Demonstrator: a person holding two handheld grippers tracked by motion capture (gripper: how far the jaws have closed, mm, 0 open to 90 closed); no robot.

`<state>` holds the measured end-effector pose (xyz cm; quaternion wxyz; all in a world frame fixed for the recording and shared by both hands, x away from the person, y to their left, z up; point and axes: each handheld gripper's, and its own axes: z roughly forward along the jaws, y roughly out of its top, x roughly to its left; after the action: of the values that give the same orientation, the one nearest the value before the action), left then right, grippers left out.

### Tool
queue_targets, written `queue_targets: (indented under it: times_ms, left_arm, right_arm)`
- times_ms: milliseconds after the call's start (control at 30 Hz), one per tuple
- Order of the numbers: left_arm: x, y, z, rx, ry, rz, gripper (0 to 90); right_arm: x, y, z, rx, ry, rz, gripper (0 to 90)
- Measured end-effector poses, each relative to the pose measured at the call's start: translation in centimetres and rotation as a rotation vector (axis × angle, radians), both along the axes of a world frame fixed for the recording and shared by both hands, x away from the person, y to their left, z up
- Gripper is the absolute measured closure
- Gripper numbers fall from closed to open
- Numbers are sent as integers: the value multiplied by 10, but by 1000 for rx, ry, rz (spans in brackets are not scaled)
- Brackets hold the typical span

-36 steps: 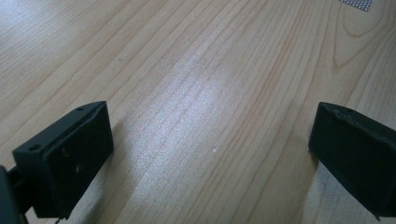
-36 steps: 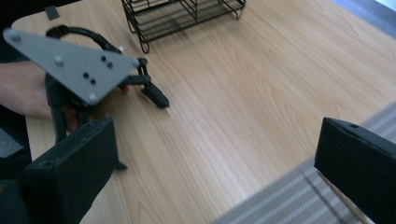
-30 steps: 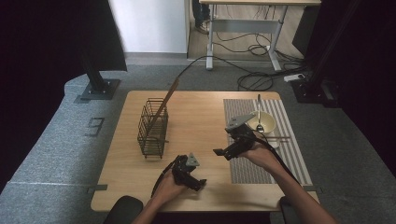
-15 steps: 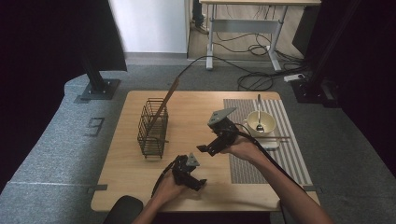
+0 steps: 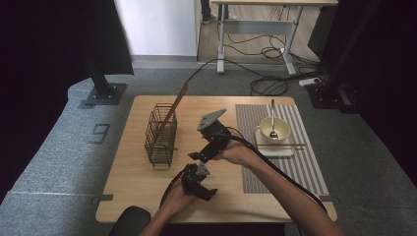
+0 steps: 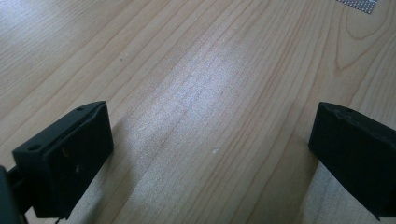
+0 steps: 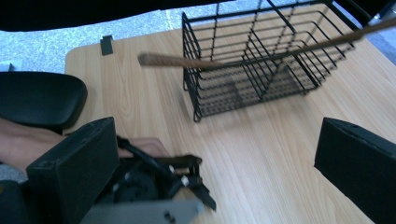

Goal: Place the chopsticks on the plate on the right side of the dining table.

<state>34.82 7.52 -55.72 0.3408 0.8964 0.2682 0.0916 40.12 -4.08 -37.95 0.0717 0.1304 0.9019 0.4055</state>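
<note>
From the wire basket [image 5: 161, 135] with its chopstick [image 5: 169, 114], rightward: my left tool [image 5: 199, 183] rests below it, jaws apart, empty. My right tool [image 5: 202, 155] has swung over from the bowl [image 5: 273, 129], jaws apart, likely after that chopstick.

Both grippers: black blocky jaws, black trailing cables; right gripper [image 5: 200, 157] carries grey triangular plate. Forearms bare.
</note>
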Motion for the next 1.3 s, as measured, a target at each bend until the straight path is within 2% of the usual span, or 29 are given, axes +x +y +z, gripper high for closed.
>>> queue_targets:
  times_ms: [133, 367, 467, 567, 600, 733, 833, 1067, 1200, 1300]
  left_arm:
    - [0, 0, 0, 1, 1, -1, 0]
    - [0, 0, 0, 7, 0, -4, 0]
    - [0, 0, 0, 4, 1, -2, 0]
    - [0, 0, 1, 9, 0, -4, 0]
    - [0, -1, 0, -1, 1, 1, 0]
    - [0, -1, 0, -9, 0, 6, 0]
    - [1, 1, 1, 17, -1, -13, 0]
    - [0, 0, 0, 2, -1, -2, 0]
    - [0, -1, 0, 4, -4, 3, 0]
    - [0, -1, 1, 12, -1, 0, 0]
  right_arm:
    - [0, 16, -3, -10, -6, 26, 13]
    - [5, 44, -12, -26, 19, 56, 80]
    - [6, 52, -15, -20, 14, 72, 126]
    - [9, 59, -18, -41, -3, 59, 148]
    - [10, 60, -19, -44, -12, 54, 162]
    - [16, 61, -20, -19, -8, 32, 234]
    - [22, 57, -20, -4, 5, -3, 292]
    - [34, 51, -18, 23, 1, -57, 406]
    - [39, 51, -21, 21, -6, -66, 489]
    - [40, 51, -22, 40, -1, -64, 576]
